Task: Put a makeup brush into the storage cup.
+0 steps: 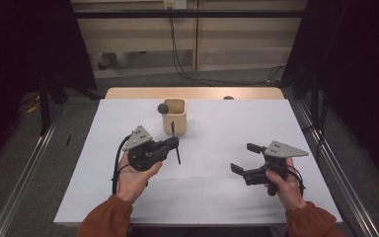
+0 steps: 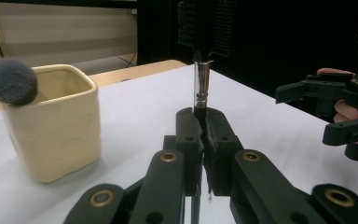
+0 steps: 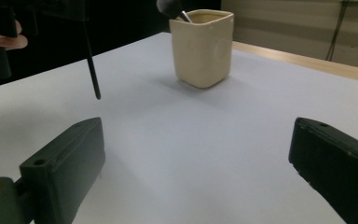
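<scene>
My left gripper point(image 1: 174, 143) is shut on a thin black brush point(image 1: 177, 155) that stands nearly upright, its handle end hanging just above the white table point(image 1: 212, 197). In the left gripper view the brush's silver ferrule point(image 2: 201, 81) rises from between the closed jaws of the left gripper point(image 2: 204, 122). Just behind stands a cream square cup point(image 1: 174, 118) holding a fluffy grey brush head point(image 1: 163, 108) that leans over its left rim. My right gripper point(image 1: 243, 158) is open over the right part of the table, with nothing between its jaws; the right gripper point(image 3: 196, 140) faces the cup point(image 3: 203, 46).
A bare wooden strip point(image 1: 192, 93) runs along the table's far edge, with a small dark object point(image 1: 228, 98) on it. Cables lie on the floor behind the table. Metal rails flank both sides.
</scene>
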### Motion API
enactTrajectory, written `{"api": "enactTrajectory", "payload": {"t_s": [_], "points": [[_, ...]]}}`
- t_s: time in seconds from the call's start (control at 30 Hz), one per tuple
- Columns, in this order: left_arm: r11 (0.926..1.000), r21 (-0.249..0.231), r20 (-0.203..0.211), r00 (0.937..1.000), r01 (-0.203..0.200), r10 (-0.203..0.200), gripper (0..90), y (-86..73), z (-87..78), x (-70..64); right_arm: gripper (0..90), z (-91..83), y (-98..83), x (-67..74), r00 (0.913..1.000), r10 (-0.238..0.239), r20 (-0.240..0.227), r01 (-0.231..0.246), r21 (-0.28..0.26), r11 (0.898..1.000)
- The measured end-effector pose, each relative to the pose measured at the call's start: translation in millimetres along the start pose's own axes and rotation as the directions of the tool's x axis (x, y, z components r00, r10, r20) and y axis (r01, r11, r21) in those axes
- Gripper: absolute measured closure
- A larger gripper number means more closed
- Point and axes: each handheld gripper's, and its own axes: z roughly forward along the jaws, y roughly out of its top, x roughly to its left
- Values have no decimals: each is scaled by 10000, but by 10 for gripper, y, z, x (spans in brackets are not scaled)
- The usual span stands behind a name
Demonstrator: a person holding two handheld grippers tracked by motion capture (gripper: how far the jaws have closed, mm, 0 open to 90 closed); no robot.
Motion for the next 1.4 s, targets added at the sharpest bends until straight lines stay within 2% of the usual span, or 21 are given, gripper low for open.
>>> {"api": "enactTrajectory", "payload": {"t_s": [0.4, 0.6, 0.7, 0.83, 0.97, 1.1, 1.3, 1.4], "points": [[9997, -202, -378, 9992, -141, 133, 856, 151, -93, 118, 15, -216, -144, -89, 9979, 191, 619, -172, -312, 9994], [9993, -361, -600, 9982, -40, 18, 856, 216, -126, 191, 3, -313, -198, -119, 9926, 369, 1160, -303, -587, 9978], [9990, -455, -712, 9975, 17, -49, 855, 247, -129, 233, 3, -339, -213, -116, 9914, 402, 1243, -327, -613, 9976], [9995, -314, -873, 9961, 91, -118, 856, 212, -88, 289, 0, -374, -262, -94, 9906, 432, 1301, -350, -645, 9973], [9986, -495, -924, 9954, 197, -242, 856, 225, -39, 310, 0, -371, -279, -93, 9904, 468, 1301, -382, -675, 9970], [9989, -466, -1043, 9945, -1, -48, 856, 292, 23, 331, 0, -361, -280, -85, 9911, 435, 1261, -345, -728, 9968], [9983, -581, -1266, 9919, -26, -48, 856, 355, 183, 376, 1, -351, -285, -82, 9927, 440, 1123, -361, -718, 9968], [9980, -605, -1309, 9913, -204, 123, 855, 437, 237, 376, 0, -351, -295, -90, 9927, 501, 1099, -424, -712, 9966]]}}
